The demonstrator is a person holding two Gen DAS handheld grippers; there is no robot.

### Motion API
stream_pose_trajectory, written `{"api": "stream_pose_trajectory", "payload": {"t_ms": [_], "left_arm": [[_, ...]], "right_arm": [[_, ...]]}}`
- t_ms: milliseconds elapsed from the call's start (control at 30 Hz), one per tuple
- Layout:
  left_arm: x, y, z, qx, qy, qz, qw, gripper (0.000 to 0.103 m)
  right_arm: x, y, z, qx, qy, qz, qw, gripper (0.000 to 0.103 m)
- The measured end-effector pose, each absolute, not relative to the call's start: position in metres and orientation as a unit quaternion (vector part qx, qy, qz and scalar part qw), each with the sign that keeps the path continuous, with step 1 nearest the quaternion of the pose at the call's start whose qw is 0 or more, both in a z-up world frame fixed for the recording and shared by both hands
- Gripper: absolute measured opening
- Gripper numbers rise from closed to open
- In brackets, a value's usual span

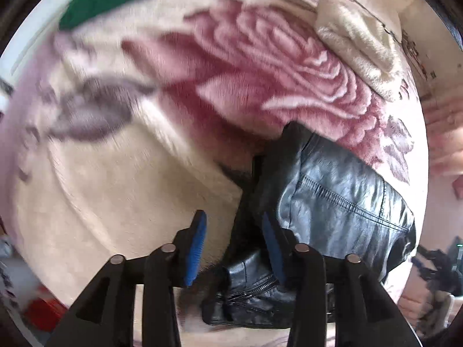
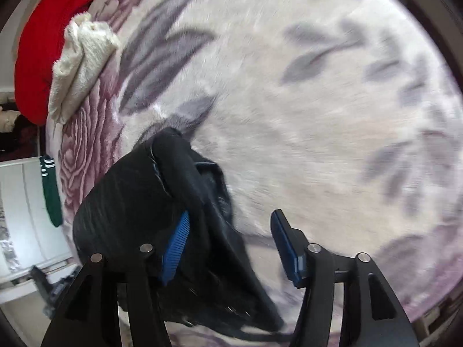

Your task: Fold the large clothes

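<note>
Risk on record: black leather zip-front jacket [image 1: 332, 202], bunched on the plush rose-patterned blanket [image 1: 130, 188], sat between the spread, unclosed fingers of my left claw [image 1: 234, 245] and right claw [image 2: 228, 245], so its slick folds could slip out as I closed.

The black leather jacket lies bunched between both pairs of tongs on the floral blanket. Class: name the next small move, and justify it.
Probably close the left tongs on the black leather jacket. Their jaws stand open with the zipped edge between them, and the right tongs are open too, with dark fabric against one pad, so neither has a grip. The jacket is crumpled on the floral blanket and must be lifted to spread flat.
</note>
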State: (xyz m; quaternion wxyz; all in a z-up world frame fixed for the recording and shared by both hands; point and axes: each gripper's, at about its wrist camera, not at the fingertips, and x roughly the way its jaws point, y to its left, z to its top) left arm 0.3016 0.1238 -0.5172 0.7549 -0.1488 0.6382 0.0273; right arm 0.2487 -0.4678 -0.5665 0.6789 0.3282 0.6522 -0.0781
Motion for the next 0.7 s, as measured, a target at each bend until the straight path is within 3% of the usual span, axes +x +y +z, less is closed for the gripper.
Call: {"api": "stream_pose_trajectory", "payload": {"t_ms": [167,200,233,267,300,400,500,700], "left_arm": [[0.332,0.082,-0.506,-0.127,0.600,-0.016,0.789,0.038],[0.340,0.073,-0.513,-0.119,0.596,-0.026,0.793,0.031],[0.349,0.064,-0.525,-0.113,0.604,-0.038,0.788,0.011],[0.363,0.054,-0.546,-0.103,0.627,-0.044,0.771,0.005],[0.374,0.046,-0.565,-0.093,0.645,-0.045,0.757,0.005],[0.393,0.037,-0.599,-0.061,0.664,-0.045,0.744,0.006],[0.407,0.041,-0.605,-0.066,0.660,-0.053,0.747,0.005],[0.413,0.054,-0.595,-0.096,0.671,-0.061,0.733,0.004]], "right_arm": [[0.258,-0.452,-0.508,0.318,0.579,-0.077,0.747,0.061],[0.270,-0.440,-0.506,0.311,0.573,-0.058,0.756,0.060],[0.283,-0.427,-0.508,0.299,0.573,-0.040,0.762,0.050],[0.293,-0.417,-0.512,0.290,0.576,-0.030,0.764,0.040],[0.309,-0.405,-0.523,0.281,0.588,-0.014,0.758,0.025],[0.340,-0.377,-0.563,0.251,0.630,0.013,0.735,0.023],[0.352,-0.376,-0.604,0.207,0.665,-0.011,0.718,0.000],[0.355,-0.389,-0.616,0.252,0.674,-0.014,0.695,0.000]]}}
